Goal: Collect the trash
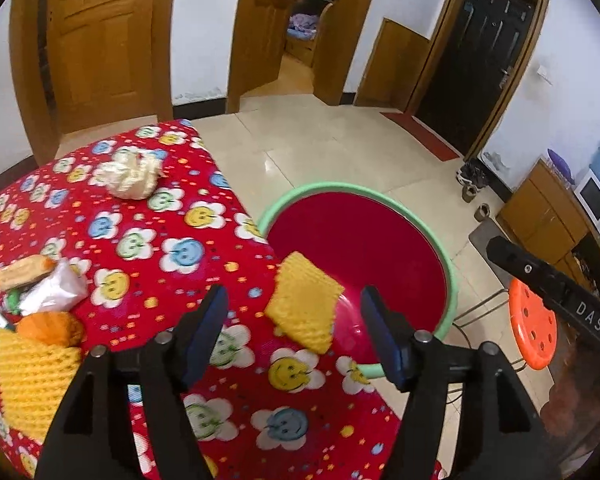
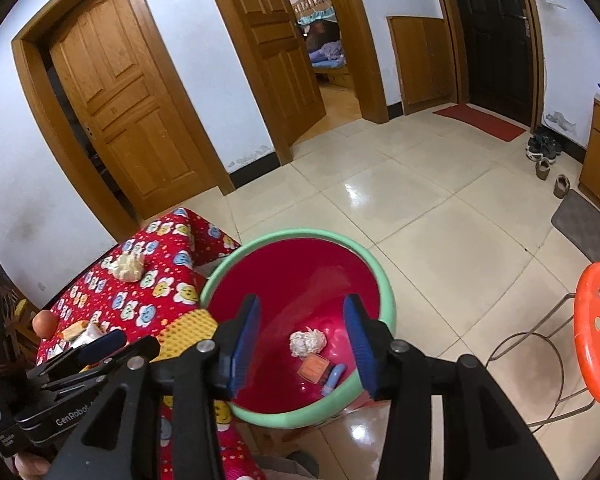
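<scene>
We see a red basin (image 2: 284, 280) with a pale green rim standing just beside the table (image 1: 148, 248), which wears a red cloth printed with smiling flowers. Inside the basin, from the right wrist view, lie a crumpled white paper ball (image 2: 307, 342), a small orange packet (image 2: 311, 367) and a bluish tube-like item (image 2: 333, 378), close together near the near wall; what the tube is, we cannot make out.

Our left gripper (image 1: 294, 336) has its jaws spread wide, holding nothing. Between and beyond its fingers a yellow foam net piece (image 1: 303, 307) appears at the table edge over the basin rim, tilted and a little blurred; we cannot tell whether it rests on the edge or is in the air. Our right gripper (image 2: 302, 344) is likewise spread apart and empty, above the basin.

On the table we find a crumpled cream paper wad (image 1: 130, 178) near the far side, and at the left a biscuit-like packet (image 1: 22, 271), a white wrapper (image 1: 54, 292), an orange object (image 1: 50, 328) and a second yellow foam net (image 1: 34, 376), partly cut off by the frame and hidden by the gripper body. An orange stool (image 2: 598, 332) stands on the tiled floor
</scene>
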A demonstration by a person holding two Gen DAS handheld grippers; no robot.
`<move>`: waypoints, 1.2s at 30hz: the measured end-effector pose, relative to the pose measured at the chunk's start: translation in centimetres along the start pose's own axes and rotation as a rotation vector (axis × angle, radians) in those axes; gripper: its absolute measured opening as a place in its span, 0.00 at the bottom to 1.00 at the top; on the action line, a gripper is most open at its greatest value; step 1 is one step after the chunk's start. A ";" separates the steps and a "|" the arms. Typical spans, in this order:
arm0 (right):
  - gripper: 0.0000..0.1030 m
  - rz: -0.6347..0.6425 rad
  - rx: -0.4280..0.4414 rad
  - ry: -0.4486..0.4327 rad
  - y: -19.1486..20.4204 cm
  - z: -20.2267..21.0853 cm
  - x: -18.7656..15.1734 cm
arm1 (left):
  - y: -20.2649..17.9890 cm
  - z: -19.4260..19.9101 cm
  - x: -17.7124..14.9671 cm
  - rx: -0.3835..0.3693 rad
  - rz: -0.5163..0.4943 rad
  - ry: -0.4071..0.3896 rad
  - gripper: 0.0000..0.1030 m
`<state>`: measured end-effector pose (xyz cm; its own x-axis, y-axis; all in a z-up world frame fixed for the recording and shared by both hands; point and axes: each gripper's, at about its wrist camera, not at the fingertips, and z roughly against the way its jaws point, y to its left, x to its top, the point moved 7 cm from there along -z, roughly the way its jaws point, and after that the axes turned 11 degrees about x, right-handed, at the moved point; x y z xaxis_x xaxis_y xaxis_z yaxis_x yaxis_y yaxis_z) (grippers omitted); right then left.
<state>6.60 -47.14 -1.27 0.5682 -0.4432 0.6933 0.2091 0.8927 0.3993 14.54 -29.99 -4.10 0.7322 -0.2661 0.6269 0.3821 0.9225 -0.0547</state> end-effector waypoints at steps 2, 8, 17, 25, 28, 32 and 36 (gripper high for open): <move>0.49 0.003 0.008 -0.003 0.5 0.2 -0.1 | 1.0 1.0 0.0 0.019 0.014 -0.010 0.70; 0.52 0.010 0.049 -0.006 2.7 0.4 -0.9 | 4.7 3.8 -0.5 0.079 0.064 -0.039 0.71; 0.53 0.057 0.137 0.040 8.0 -0.6 -3.0 | 12.1 7.1 -2.0 0.180 0.173 -0.062 0.72; 0.55 0.115 0.213 0.095 13.1 -2.4 -5.0 | 18.8 8.8 -4.0 0.271 0.279 -0.065 0.72; 0.55 0.133 0.246 0.121 14.9 -3.3 -6.0 | 21.4 9.1 -4.9 0.310 0.312 -0.059 0.72; 0.56 0.151 0.279 0.161 17.2 -4.5 -7.5 | 24.7 9.0 -6.2 0.354 0.367 -0.038 0.72; 0.58 0.168 0.318 0.206 19.5 -5.8 -9.0 | 27.3 8.7 -7.2 0.376 0.415 -0.021 0.72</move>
<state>10.19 -25.24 -3.17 0.7273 -0.2392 0.6433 -0.1381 0.8671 0.4786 14.75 -0.47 -3.33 0.7657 0.1424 0.6273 -0.1658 0.9859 -0.0215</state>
